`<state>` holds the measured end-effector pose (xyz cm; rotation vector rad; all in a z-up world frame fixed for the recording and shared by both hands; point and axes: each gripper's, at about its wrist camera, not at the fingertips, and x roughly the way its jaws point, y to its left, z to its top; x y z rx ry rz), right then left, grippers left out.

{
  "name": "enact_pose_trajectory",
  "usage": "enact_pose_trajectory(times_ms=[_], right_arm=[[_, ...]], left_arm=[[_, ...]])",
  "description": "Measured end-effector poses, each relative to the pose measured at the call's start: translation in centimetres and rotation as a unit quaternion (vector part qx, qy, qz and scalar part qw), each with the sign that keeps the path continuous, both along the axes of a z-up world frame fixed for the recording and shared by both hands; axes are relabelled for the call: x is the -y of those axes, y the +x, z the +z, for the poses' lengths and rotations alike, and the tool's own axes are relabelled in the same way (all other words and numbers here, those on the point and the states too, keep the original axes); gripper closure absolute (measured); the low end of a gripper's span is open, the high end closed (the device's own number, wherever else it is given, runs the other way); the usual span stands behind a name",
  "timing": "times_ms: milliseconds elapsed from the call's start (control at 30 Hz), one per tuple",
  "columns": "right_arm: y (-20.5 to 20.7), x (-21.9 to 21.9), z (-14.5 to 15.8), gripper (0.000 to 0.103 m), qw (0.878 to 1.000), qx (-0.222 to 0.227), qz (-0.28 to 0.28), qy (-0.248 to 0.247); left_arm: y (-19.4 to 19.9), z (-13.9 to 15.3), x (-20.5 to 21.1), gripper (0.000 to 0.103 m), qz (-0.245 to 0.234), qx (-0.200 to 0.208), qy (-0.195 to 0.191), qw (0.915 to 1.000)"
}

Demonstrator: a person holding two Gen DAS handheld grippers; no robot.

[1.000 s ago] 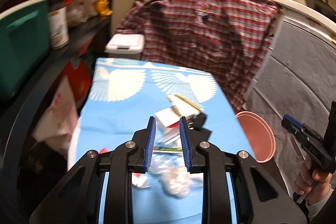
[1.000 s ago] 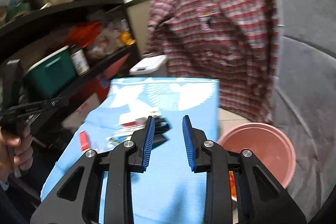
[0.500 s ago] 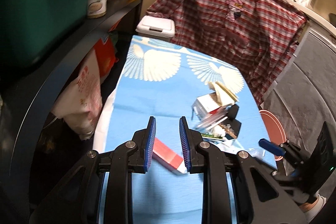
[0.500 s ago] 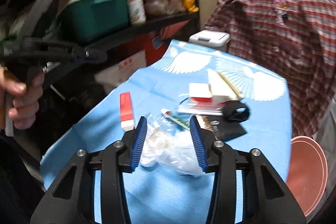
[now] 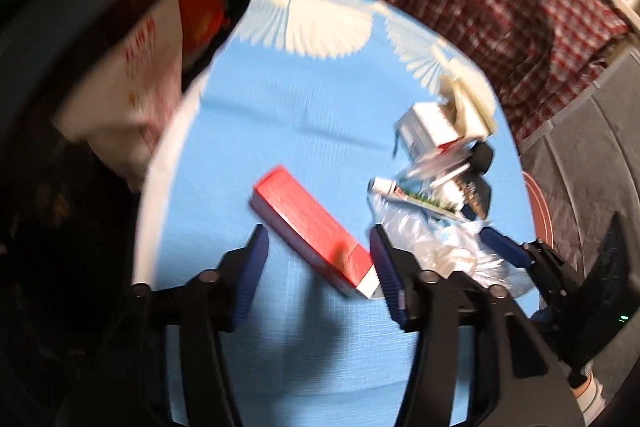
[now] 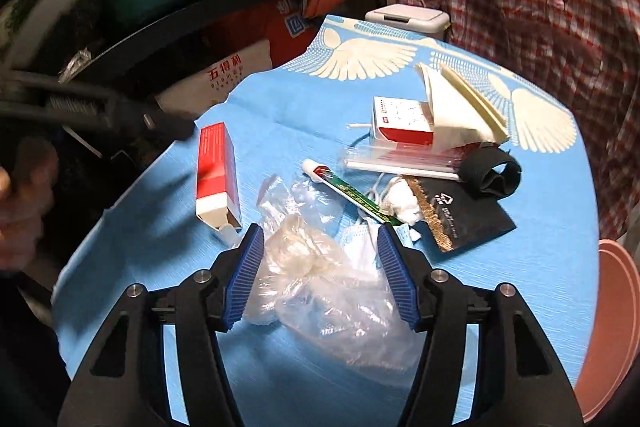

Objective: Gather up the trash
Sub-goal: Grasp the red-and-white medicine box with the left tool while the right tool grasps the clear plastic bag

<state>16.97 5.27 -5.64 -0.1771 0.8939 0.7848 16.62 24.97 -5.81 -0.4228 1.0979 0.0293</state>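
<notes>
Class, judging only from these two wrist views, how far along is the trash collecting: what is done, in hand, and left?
Done: nothing visibly; all litter lies on the blue cloth.
In hand: nothing gripped. The left gripper brackets the red carton, the right gripper the clear plastic bag, jaws opening.
Left: toothpaste tube, small box, black card; pink tub waits alongside.

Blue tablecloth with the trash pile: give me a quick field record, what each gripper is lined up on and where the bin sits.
left gripper: jaws opening, astride the long red and white carton, not pressing it
right gripper: jaws opening over the crumpled clear plastic bag
bin: pink round tub below the table's right edge
surface: blue tablecloth
</notes>
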Motion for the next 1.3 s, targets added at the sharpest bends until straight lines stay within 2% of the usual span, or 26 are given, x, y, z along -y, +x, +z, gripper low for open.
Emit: enact_pose_trajectory(times_ms=[100, 267, 300, 333, 400, 500, 567, 667, 767, 1000, 1067, 1133, 1167, 1233, 1267, 1300], right_arm=[[-0.1, -0.2, -0.3, 0.042, 1.0, -0.01, 0.013, -0.001], [-0.8, -0.9, -1.4, 0.043, 0.999, -0.011, 0.046, -0.024], [-0.8, -0.9, -1.4, 0.046, 0.998, -0.012, 0.049, -0.024], [-1.1, -1.0, -1.3, 0.055, 0.998, -0.011, 0.054, -0.023], [-1.5, -1.0, -1.1, 0.06, 0.998, 0.002, 0.058, -0.027], [-1.6, -0.5, -0.7, 0.065, 0.998, -0.011, 0.054, -0.012], [-1.7, -0.1, 0.0, 0.066, 0.999, -0.004, 0.053, -0.008], [-1.7, 0.4, 1.1, 0.066, 0.999, 0.012, 0.052, 0.0], [-1.3, 1.3, 1.8, 0.066, 0.999, 0.008, 0.036, 0.008], [-1.2, 4.5, 4.2, 0.066, 0.999, 0.02, -0.008, 0.048], [-1.0, 5.4, 5.0, 0.066, 0.998, 0.021, -0.019, 0.061], [-0.9, 6.3, 5.6, 0.066, 0.997, 0.02, -0.028, 0.074], [-0.8, 6.9, 5.9, 0.066, 0.996, 0.018, -0.035, 0.081], [-0.6, 7.8, 6.2, 0.066, 0.994, 0.012, -0.048, 0.095], [-0.5, 8.3, 6.3, 0.066, 0.993, 0.009, -0.055, 0.101], [-0.4, 8.7, 6.4, 0.066, 0.993, 0.006, -0.061, 0.104]], left_arm=[[0.4, -1.5, 0.0, 0.048, 0.008, -0.027, -0.006, 0.9996], [1.5, -3.0, -0.4, 0.044, 0.011, -0.037, -0.021, 0.999], [1.7, -3.1, -0.4, 0.044, 0.009, -0.038, -0.029, 0.9988], [1.8, -3.2, -0.2, 0.044, 0.005, -0.04, -0.031, 0.9987], [2.0, -3.1, 0.4, 0.044, -0.006, -0.039, -0.018, 0.9991], [1.8, -3.0, 0.6, 0.049, -0.004, -0.039, -0.024, 0.9989], [1.7, -3.0, 0.8, 0.057, -0.004, -0.043, -0.027, 0.9987], [1.8, -2.3, 0.9, 0.068, -0.012, -0.033, -0.011, 0.9993], [1.6, -2.0, 0.4, 0.072, -0.004, -0.031, -0.01, 0.9995], [1.6, -1.8, 1.5, 0.072, -0.016, -0.035, 0.012, 0.9992], [1.6, -2.0, 1.8, 0.068, -0.015, -0.037, 0.016, 0.9991], [1.8, -2.5, 2.4, 0.059, -0.019, -0.047, 0.028, 0.9983], [2.0, -2.9, 2.7, 0.058, -0.022, -0.056, 0.037, 0.9975], [2.1, -3.6, 3.1, 0.059, -0.027, -0.067, 0.041, 0.9965], [2.2, -3.9, 3.4, 0.067, -0.029, -0.071, 0.045, 0.996], [2.2, -3.9, 3.5, 0.067, -0.029, -0.069, 0.052, 0.9959]])
